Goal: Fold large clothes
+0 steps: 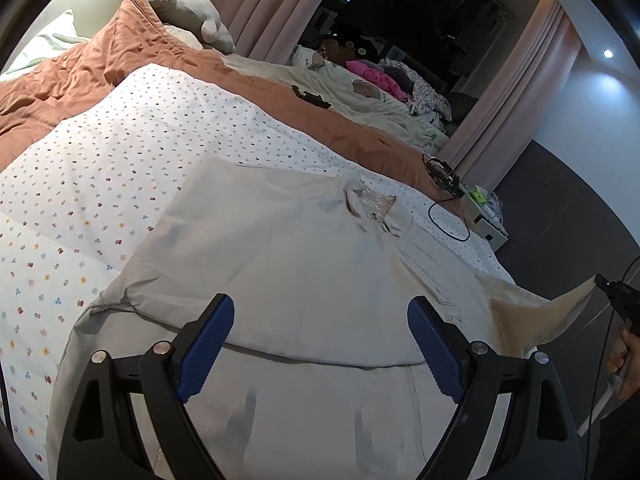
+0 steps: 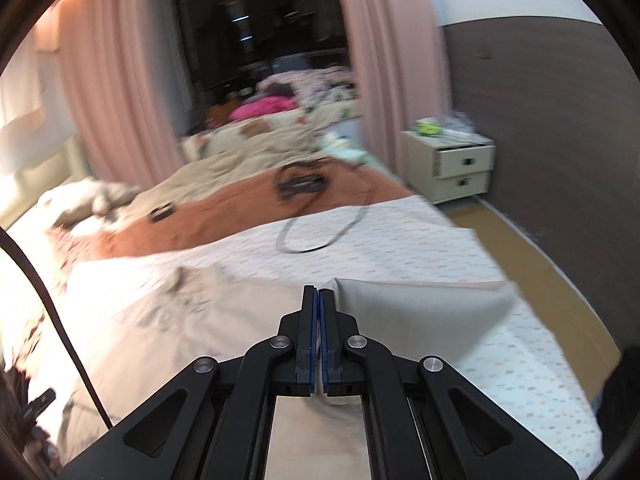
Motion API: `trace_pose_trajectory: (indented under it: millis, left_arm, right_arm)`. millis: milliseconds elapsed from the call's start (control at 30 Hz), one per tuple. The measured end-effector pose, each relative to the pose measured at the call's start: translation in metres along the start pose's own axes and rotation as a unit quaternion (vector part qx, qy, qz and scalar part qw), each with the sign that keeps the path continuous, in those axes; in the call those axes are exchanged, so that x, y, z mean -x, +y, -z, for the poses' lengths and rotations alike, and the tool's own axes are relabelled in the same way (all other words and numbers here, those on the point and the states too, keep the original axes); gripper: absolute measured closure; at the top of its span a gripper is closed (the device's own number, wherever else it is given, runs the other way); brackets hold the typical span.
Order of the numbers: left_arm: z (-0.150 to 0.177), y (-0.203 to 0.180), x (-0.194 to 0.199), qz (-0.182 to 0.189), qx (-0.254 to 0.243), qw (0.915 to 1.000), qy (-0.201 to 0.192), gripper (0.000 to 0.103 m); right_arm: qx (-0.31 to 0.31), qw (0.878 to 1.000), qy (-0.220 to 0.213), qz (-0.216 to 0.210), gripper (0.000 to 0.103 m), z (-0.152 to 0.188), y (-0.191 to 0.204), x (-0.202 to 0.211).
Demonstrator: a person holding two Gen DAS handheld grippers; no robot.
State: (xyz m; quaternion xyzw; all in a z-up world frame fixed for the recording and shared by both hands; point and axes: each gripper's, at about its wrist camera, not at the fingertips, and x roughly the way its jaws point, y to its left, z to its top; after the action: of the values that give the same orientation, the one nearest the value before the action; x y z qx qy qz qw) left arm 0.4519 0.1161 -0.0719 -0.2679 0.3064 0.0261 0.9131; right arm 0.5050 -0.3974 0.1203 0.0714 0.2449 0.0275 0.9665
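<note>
Blur smears the bed (image 2: 400,240); garment (image 1: 304,264) runs off-frame.

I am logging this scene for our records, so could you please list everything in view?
shirt: one, pale grey, collared, spread on the bed, one sleeve lifted
dotted sheet: one, white with small coloured dots, under the shirt
quilt: one, rust orange, beyond the sheet
plush toy: one, cream, at the bed's far end
cable: one, black, looped on the sheet
nightstand: one, cream, against the wall
curtains: pink, framing a dark opening
left gripper: open, above the shirt
right gripper: shut on the sleeve
hand: one, holding the right gripper
</note>
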Motion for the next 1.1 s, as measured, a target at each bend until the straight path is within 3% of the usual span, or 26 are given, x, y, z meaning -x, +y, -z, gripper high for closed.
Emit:
trace_pose_trajectory:
  millis: [267,400,533,667,767,800,833,900,1100]
  left_arm:
    - [-0.001,-0.003,0.002,0.008,-0.007,0.9999,0.004,0.013]
    - [-0.004,0.004,0.003,0.012,0.009,0.9999,0.003,0.013]
    - [-0.004,0.007,0.004,0.012,0.015,0.9998,0.003,0.013]
    - [-0.004,0.006,0.004,0.011,0.013,0.9999,0.003,0.013]
    - [-0.004,0.005,0.003,0.011,0.013,0.9999,0.004,0.013]
    - [-0.004,0.004,0.002,0.011,0.012,0.9999,0.004,0.013]
    - [-0.003,0.004,0.002,0.011,0.012,0.9999,0.005,0.013]
    - [-0.002,0.003,0.001,0.011,0.011,0.9999,0.005,0.013]
    - [0.002,-0.003,-0.002,0.008,0.003,0.9999,0.012,0.013]
  right_arm:
    - [0.07,0.993,0.066,-0.074,0.103,0.038,0.066,-0.043]
    - [0.098,0.983,0.137,-0.067,0.103,0.066,0.089,-0.08]
    - [0.083,0.973,0.201,-0.075,0.103,0.091,0.085,-0.108]
    - [0.076,0.967,0.226,-0.093,0.102,0.089,0.068,-0.114]
    - [0.057,0.963,0.232,-0.123,0.099,0.08,0.06,-0.093]
    - [0.052,0.963,0.23,-0.128,0.085,0.079,0.052,-0.085]
    - [0.047,0.963,0.23,-0.133,0.051,0.078,0.047,-0.08]
    - [0.025,0.962,0.227,-0.149,0.012,0.08,0.03,-0.069]
    - [-0.062,0.967,0.228,-0.1,0.012,0.116,-0.033,-0.041]
